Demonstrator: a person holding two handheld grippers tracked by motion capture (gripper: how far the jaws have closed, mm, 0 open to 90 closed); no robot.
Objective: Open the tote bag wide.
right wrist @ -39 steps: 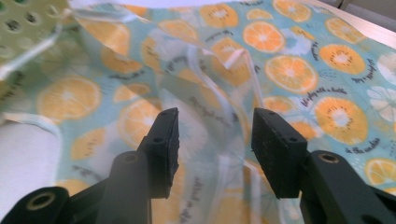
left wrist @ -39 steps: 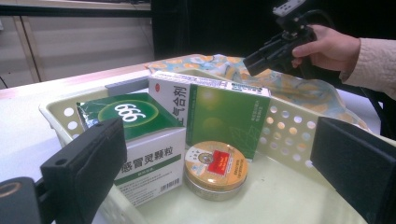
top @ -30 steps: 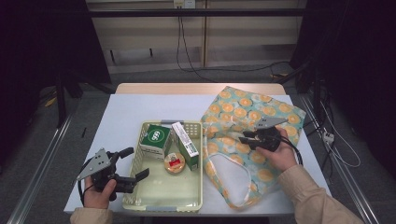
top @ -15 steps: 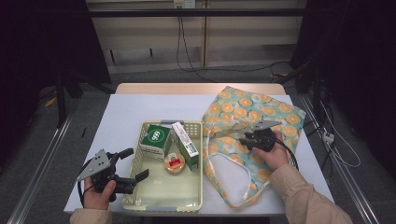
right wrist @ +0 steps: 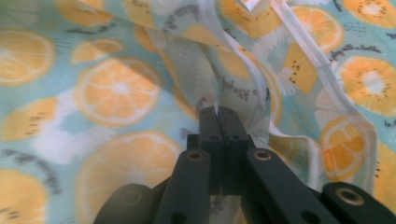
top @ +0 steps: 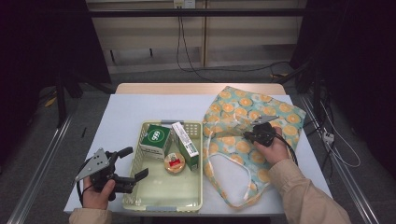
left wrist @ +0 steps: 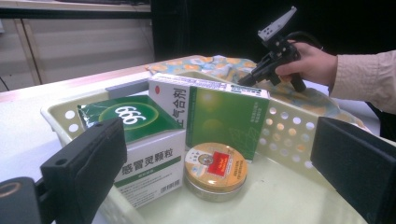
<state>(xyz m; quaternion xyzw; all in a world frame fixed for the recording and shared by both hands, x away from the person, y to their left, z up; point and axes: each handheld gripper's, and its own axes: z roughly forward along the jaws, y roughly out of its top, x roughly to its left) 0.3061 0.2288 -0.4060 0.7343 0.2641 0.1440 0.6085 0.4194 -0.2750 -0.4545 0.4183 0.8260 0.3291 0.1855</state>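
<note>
Bag (top: 252,116), a soft cloth one printed with orange slices, lies flat on the right half of the table (top: 126,112), just beside the basket (top: 161,205), its white handles (top: 224,161) trailing toward the near edge. We see the right gripper (top: 246,135) lowered onto the cloth near the mouth of the bag; in the right gripper view its jaws have just been closing and now stand pressed together, with a thin fold of the printed fabric (right wrist: 217,100) pinched between the tips. We judge this pinch to be a grip on the upper layer, taken at the edge so that the mouth can be lifted apart from the lower layer. The left gripper (top: 130,163) is held low at the left side of the basket with its jaws spread wide and nothing between them, aimed across the basket at what lies inside. There stand a green and white box (left wrist: 140,140), a taller green box (left wrist: 224,116) leaning behind it, and a round tin (left wrist: 215,168) lying flat against both. We read this placing as one hand holding the bag ready while the other waits within reach of the goods; packing them into the bag seems the likely purpose.
</note>
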